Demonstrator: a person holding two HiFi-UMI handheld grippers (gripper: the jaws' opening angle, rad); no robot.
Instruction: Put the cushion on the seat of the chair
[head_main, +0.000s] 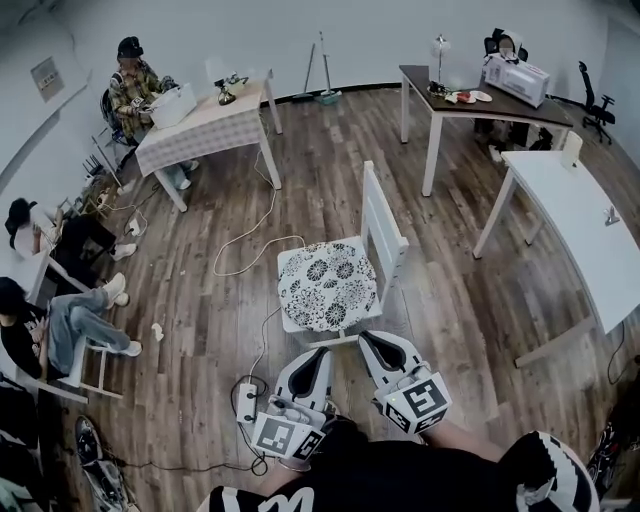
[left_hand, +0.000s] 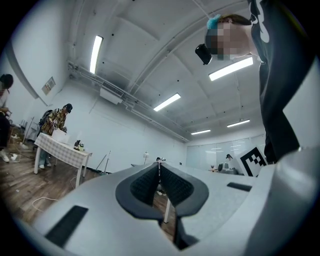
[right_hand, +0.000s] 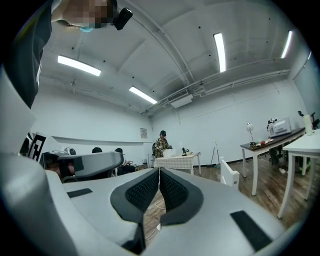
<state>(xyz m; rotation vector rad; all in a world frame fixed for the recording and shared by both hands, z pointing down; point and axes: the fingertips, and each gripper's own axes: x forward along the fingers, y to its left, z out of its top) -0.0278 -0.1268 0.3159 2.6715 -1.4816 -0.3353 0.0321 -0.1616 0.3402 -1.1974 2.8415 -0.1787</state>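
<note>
A white wooden chair (head_main: 383, 222) stands in the middle of the wood floor. A floral black-and-white cushion (head_main: 327, 284) lies flat on its seat. My left gripper (head_main: 322, 352) and my right gripper (head_main: 368, 338) hover side by side just in front of the seat's near edge, apart from the cushion. In the left gripper view the left gripper (left_hand: 159, 167) has its pads pressed together with nothing between them. The right gripper (right_hand: 159, 171) is likewise shut and empty, and the chair (right_hand: 229, 172) shows to its right.
A power strip (head_main: 246, 401) and a cable (head_main: 250, 235) lie on the floor left of the chair. A checked table (head_main: 205, 125) stands at back left, a brown table (head_main: 480, 95) at the back, a white table (head_main: 580, 215) at right. People (head_main: 60, 325) sit at left.
</note>
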